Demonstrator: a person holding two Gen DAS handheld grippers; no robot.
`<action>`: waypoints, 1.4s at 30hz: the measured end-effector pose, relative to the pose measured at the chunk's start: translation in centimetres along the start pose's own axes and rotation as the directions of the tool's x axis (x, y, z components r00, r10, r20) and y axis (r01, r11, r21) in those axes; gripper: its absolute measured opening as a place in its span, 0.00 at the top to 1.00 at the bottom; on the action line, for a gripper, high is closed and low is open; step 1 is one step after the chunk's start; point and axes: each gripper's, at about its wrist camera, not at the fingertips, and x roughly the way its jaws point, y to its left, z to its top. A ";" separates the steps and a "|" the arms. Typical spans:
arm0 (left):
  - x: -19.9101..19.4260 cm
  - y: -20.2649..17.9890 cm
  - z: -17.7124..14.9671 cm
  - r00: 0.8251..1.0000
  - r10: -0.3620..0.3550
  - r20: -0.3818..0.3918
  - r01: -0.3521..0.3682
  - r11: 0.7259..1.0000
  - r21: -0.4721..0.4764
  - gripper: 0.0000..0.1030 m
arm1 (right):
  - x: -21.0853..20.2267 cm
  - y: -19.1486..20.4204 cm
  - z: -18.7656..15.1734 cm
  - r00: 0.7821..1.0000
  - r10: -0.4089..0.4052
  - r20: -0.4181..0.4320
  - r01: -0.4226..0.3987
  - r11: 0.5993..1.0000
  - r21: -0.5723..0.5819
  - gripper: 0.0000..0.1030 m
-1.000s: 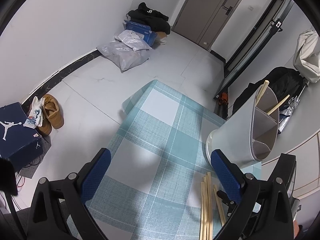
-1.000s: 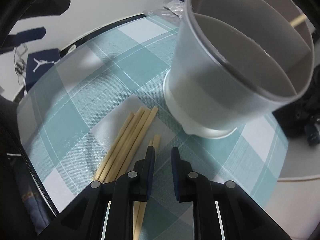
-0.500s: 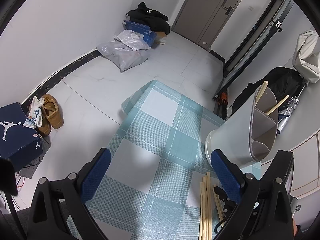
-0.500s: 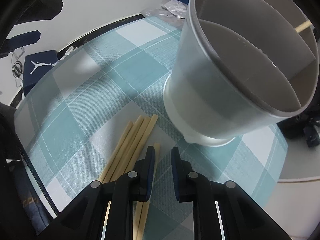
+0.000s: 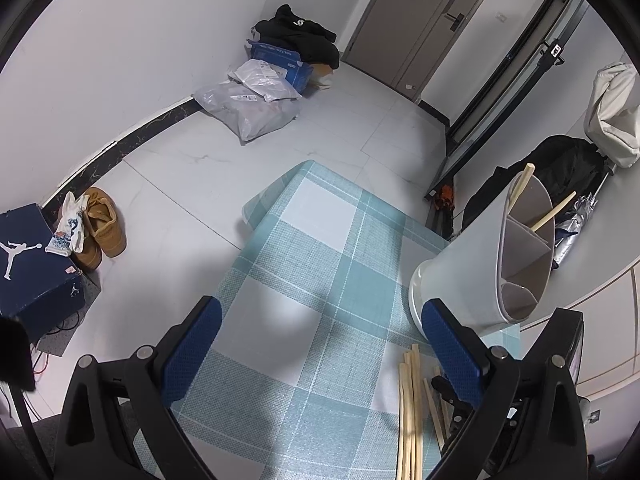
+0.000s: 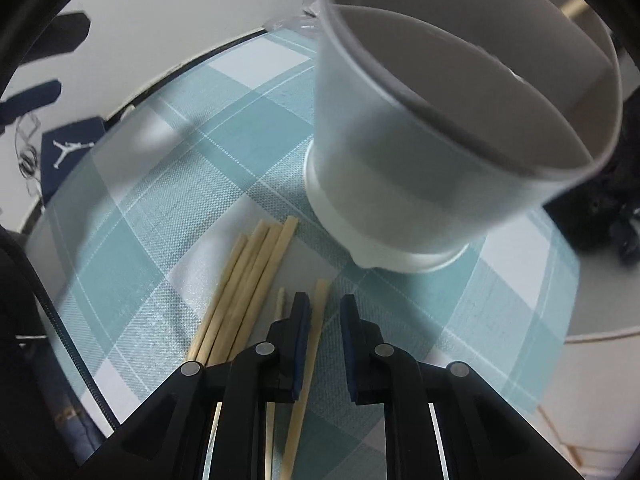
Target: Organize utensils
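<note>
Right gripper (image 6: 324, 316), lower centre of the right wrist view: jaws parted by a narrow gap, clamped on nothing. A single chopstick (image 6: 308, 356) lies on the tablecloth (image 6: 160, 208) in that gap, close against the left finger; whether the pad touches it cannot be told. A second thin stick (image 6: 280, 304) shows just left of that finger. A bundle of chopsticks (image 6: 248, 280) lies side by side further left, tips pointing toward the white utensil holder (image 6: 400, 168), which fills the upper right of the frame and stands on the checked cloth.

Left gripper (image 5: 320, 340), lower part of the left wrist view: jaws spread wide, empty, above the cloth. The holder (image 5: 472, 272) stands at right, divided into compartments, with two sticks (image 5: 554, 212) already upright in it. Loose chopsticks (image 5: 412, 400) lie at lower right. Shoes (image 5: 102, 228) and a blue shoebox (image 5: 32, 264) sit on the floor at left.
</note>
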 end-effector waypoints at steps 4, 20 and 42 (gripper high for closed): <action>0.3 -0.1 -0.1 1.000 0.008 -0.009 -0.008 1.000 0.005 0.04 | 0.1 0.0 -0.4 0.999 0.042 0.011 -0.042 0.999 0.027 0.94; 5.1 -3.5 -4.3 0.968 0.065 -0.243 -0.007 0.973 0.232 0.04 | -5.3 -7.1 -5.3 0.935 0.146 0.324 -0.262 0.900 0.348 0.94; 5.3 -5.9 -6.8 0.968 0.147 -0.201 -0.058 0.918 0.393 0.54 | -10.5 -11.5 -6.5 0.864 0.191 0.467 -0.393 0.836 0.384 0.94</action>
